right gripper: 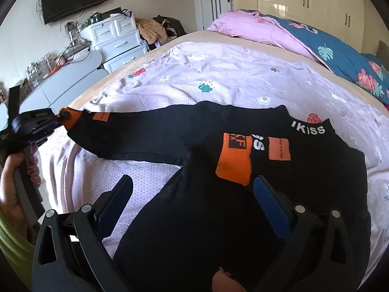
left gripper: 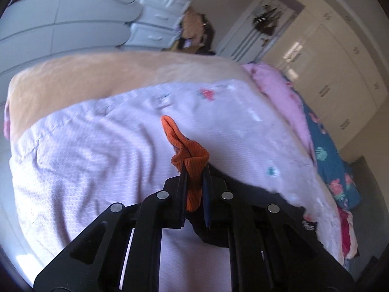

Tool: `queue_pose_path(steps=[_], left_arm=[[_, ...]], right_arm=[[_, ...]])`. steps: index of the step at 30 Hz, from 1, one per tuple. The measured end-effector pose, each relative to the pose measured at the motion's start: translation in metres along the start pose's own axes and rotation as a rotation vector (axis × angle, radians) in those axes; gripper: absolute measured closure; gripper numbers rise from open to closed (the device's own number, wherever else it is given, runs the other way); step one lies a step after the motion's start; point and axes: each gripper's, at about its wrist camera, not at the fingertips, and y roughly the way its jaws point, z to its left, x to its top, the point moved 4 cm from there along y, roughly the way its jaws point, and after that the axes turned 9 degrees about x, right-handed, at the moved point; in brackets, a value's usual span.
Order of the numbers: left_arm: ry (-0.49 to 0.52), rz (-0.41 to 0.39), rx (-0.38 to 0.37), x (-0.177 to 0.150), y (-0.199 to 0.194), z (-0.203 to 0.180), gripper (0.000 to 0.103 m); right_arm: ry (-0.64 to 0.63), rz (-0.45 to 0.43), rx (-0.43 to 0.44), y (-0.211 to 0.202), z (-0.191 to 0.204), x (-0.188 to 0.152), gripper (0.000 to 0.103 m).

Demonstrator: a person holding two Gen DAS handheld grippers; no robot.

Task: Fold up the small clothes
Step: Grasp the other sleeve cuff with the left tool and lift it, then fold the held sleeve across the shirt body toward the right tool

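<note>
Black top [right gripper: 209,194] lies spread on the lilac quilt [right gripper: 243,77] of the bed, collar toward the pink blanket [right gripper: 255,29]. One sleeve is stretched out sideways; its orange cuff [left gripper: 192,160] is clamped between the closed left tongs [left gripper: 195,177], also seen at the sleeve end [right gripper: 60,118]. Right tongs [right gripper: 192,185] are spread wide above the garment's body, gripping nothing. Orange patches [right gripper: 233,160] sit on the chest.

Black gripper [right gripper: 192,194] arms, silver rivets, blue pads [right gripper: 269,202]; seemingly a green sleeve [right gripper: 9,238].
</note>
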Motion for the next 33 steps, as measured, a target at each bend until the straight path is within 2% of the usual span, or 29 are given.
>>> queue_pose_path(steps=[8,16,26,33], left_arm=[[0.091,-0.059,-0.118,0.012,-0.040,-0.066,0.099],[0.184,-0.090,-0.217,0.009,-0.068,-0.133,0.100],[0.323,-0.043,-0.346,-0.029,-0.078,-0.223,0.100],[0.427,0.031,-0.438,-0.081,-0.074,-0.288,0.100]], right_arm=[[0.049,-0.037,-0.096,-0.027,-0.031,-0.006,0.004],[0.141,-0.098,-0.139,-0.060,-0.068,-0.010,0.004],[0.300,-0.173,-0.200,-0.105,-0.131,-0.031,0.004],[0.417,-0.226,-0.270,-0.142,-0.181,-0.053,0.004]])
